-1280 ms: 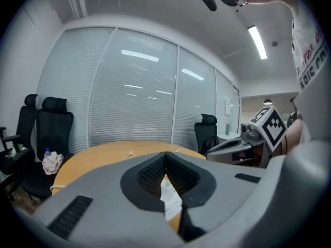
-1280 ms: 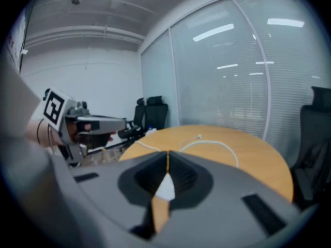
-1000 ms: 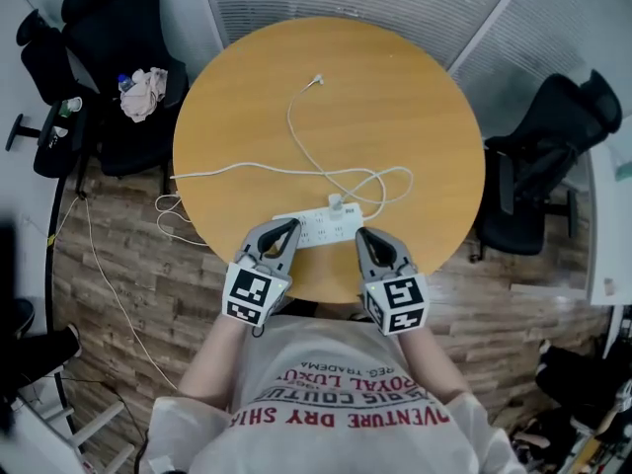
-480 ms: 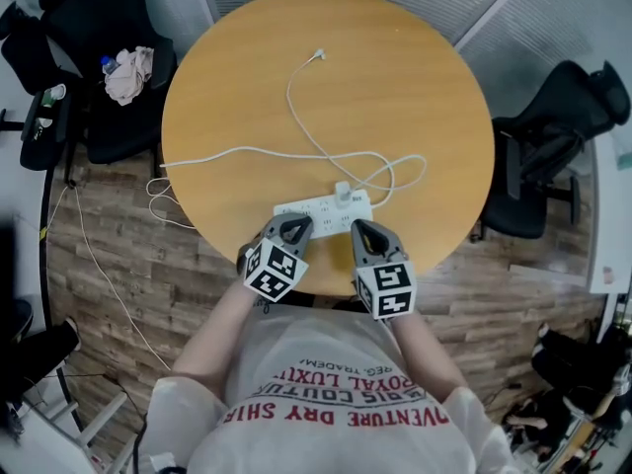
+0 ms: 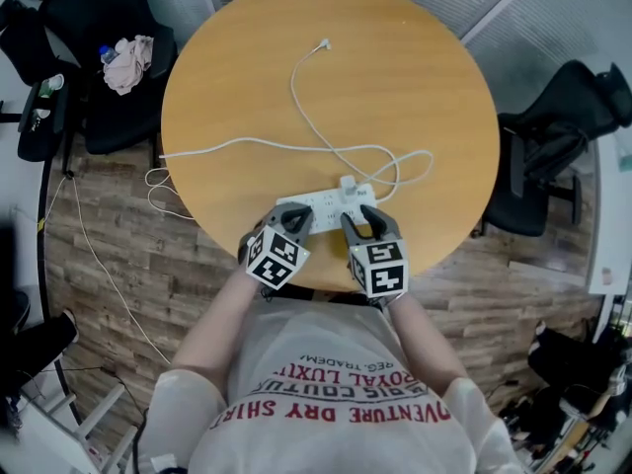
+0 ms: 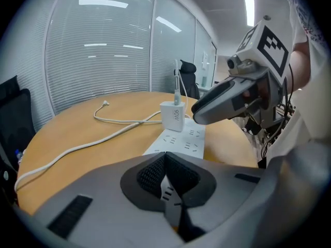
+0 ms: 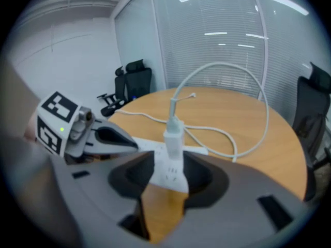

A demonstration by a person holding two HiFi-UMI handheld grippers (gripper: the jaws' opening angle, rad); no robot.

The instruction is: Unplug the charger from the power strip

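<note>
Right gripper (image 7: pixel 173 165): jaws have just been opening and now stand wide apart, w/ the white charger (image 7: pixel 172 138) lined up between them, pads not touching it. Left gripper (image 6: pixel 165 161): tips together, over near end of power strip (image 6: pixel 181 141). Charger still plugged into strip on round wooden table (image 5: pixel 395 87), cable (image 5: pixel 296 117) looping away. Left to do: grip charger, pull it out

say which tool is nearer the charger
Right. The right tool, jaws just opened astride the power strip, sits just before the charger; left tool is at the other end.
</note>
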